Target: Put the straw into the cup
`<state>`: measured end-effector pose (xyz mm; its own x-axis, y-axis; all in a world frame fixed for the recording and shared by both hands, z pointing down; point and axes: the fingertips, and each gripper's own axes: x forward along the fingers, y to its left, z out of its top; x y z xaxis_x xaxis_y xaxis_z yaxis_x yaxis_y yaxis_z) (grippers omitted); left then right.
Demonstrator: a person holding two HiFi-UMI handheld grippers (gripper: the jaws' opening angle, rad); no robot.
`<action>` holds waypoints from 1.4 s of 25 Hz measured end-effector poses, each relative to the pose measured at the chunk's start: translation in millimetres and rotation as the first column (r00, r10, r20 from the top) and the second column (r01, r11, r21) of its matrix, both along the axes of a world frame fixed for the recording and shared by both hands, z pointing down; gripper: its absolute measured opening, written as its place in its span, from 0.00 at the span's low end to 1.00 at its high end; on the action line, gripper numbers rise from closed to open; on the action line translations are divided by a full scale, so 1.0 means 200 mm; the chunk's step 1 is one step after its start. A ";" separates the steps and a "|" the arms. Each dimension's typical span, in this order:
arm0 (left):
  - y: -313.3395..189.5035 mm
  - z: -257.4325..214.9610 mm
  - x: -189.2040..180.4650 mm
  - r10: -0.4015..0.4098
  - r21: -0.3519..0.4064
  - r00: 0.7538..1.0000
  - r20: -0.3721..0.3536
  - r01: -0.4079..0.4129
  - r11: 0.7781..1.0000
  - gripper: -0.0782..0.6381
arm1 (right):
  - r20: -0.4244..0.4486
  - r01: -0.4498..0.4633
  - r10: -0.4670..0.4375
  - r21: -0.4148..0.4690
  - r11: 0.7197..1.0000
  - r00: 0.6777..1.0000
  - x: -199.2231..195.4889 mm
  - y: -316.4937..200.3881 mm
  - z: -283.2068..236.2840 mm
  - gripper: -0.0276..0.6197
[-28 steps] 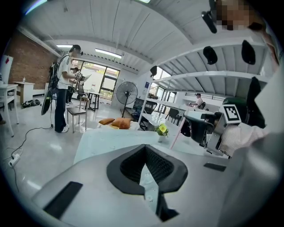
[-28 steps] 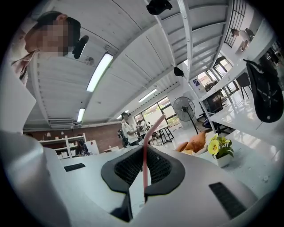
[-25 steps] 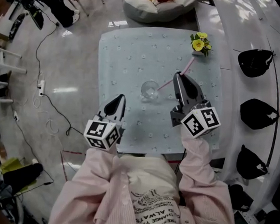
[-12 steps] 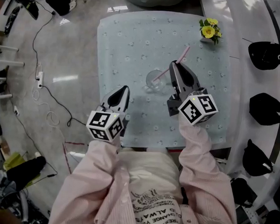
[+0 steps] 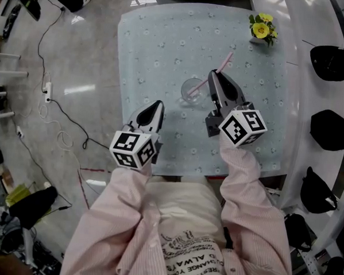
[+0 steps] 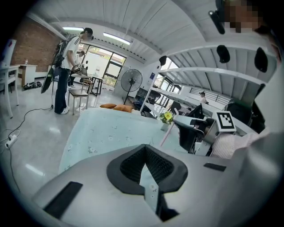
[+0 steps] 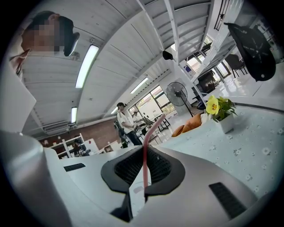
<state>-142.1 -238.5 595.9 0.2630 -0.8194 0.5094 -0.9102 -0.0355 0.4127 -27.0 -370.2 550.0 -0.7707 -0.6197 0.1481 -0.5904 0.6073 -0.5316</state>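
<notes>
**A:** Where does the straw stand?

**B:** The thin pink plastic straw [image 5: 225, 62] is pinched partway along between the closed jaws of the right gripper [image 5: 214, 79]. It slants down toward the small clear glass cup [image 5: 187, 86] on the pale blue flowered tablecloth [image 5: 154, 41]. Its lower end lies over the cup's mouth, though from above I cannot tell whether it is inside the rim.

**A:** And the left gripper [image 5: 155, 109]?

**B:** Its jaws are together with nothing in them, and it sits apart from the cup, nearer the person.

**A:** How should this be finished?

**B:** I'd stand the straw steeper and lower it slowly until the tip meets the bottom. Release only once it leans on the rim. The cup looks light, so a sideways push could tip it.
</notes>
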 end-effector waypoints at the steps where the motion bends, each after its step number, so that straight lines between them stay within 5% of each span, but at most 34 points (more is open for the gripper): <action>1: 0.00 0.00 0.00 0.000 -0.002 1.000 -0.002 0.000 1.000 0.11 | -0.004 0.002 -0.002 -0.001 1.000 1.000 0.00 0.00 0.01 0.07; 20: 0.05 0.01 0.01 0.000 -0.003 1.000 -0.021 0.000 1.000 0.11 | -0.073 0.022 -0.024 -0.032 0.999 0.997 -0.01 0.04 0.14 0.07; 27: 0.07 0.00 0.01 0.006 0.002 1.000 -0.025 -0.006 1.000 0.11 | -0.093 -0.006 -0.001 -0.069 0.998 0.996 0.00 0.07 0.19 0.20; 35: 0.07 -0.10 0.06 0.058 0.068 0.998 0.001 -0.058 0.996 0.11 | -0.153 -0.032 0.026 -0.036 0.999 0.988 0.12 0.13 0.15 0.19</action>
<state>-130.1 -224.8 575.5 0.3114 -0.8354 0.4529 -0.9053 -0.1159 0.4087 -3.6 -344.4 580.8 -0.7191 -0.6331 0.2865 -0.6834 0.5693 -0.4570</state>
